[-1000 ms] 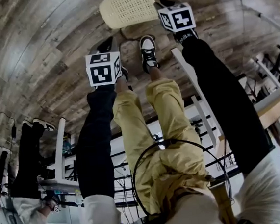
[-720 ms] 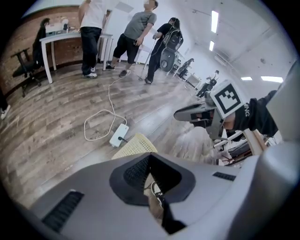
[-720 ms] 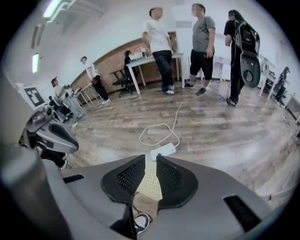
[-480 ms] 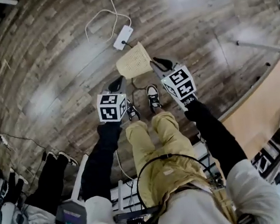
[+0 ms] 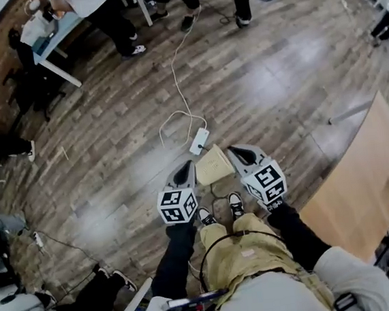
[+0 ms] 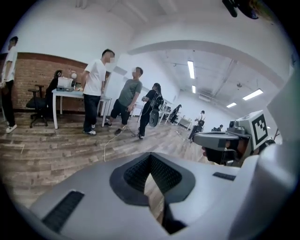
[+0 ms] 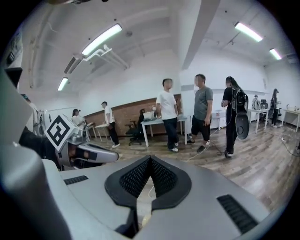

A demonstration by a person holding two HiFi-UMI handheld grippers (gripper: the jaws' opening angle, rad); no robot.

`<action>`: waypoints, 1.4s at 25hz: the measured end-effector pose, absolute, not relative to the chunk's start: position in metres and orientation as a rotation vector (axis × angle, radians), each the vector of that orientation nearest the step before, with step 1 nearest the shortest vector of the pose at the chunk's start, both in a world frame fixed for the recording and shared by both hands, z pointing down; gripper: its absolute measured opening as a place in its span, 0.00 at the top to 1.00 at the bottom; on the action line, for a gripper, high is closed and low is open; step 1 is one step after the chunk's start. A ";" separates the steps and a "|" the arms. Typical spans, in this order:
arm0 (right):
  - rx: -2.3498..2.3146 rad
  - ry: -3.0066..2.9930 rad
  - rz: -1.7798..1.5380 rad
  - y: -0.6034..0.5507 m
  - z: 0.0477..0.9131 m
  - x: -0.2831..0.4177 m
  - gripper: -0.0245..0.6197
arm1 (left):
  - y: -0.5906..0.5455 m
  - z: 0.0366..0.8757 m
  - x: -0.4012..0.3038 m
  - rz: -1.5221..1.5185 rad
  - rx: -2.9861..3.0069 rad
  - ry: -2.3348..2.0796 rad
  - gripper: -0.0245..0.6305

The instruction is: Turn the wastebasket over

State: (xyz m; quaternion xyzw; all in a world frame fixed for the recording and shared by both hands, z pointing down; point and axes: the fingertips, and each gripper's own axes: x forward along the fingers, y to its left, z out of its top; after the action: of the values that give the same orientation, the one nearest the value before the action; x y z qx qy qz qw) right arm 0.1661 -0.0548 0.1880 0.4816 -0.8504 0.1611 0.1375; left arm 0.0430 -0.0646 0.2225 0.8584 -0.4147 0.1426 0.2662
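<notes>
Here, beige woven plastic wastebasket (image 5: 214,164) between clenched left gripper (image 5: 189,167), right gripper (image 5: 234,152).
Likely light, flexible; hold opposite walls.

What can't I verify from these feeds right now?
1. Which end of the wastebasket faces up: too small in the head view.
2. Whether the left gripper or right gripper touches it: too small there; in both gripper views the gripper's own body hides the wastebasket.
3. Whether it rests on the floor: the head view looks steeply down.
</notes>
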 end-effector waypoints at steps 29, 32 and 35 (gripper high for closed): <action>1.480 -2.796 -0.121 -0.023 -0.056 0.146 0.93 | -0.041 -0.014 0.057 0.048 2.633 -1.411 0.96; 1.479 -2.805 -0.130 -0.023 -0.060 0.140 0.93 | -0.041 -0.014 0.053 0.044 2.627 -1.409 0.96; 1.484 -2.813 -0.142 -0.023 -0.063 0.141 0.93 | -0.041 -0.018 0.054 0.039 2.634 -1.407 0.96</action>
State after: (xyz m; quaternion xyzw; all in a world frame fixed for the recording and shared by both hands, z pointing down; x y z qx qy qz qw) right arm 0.1409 -0.0232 -0.0630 0.4661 -0.8833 -0.0446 -0.0211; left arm 0.0541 -0.0412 -0.0176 0.8794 -0.4697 0.0131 0.0773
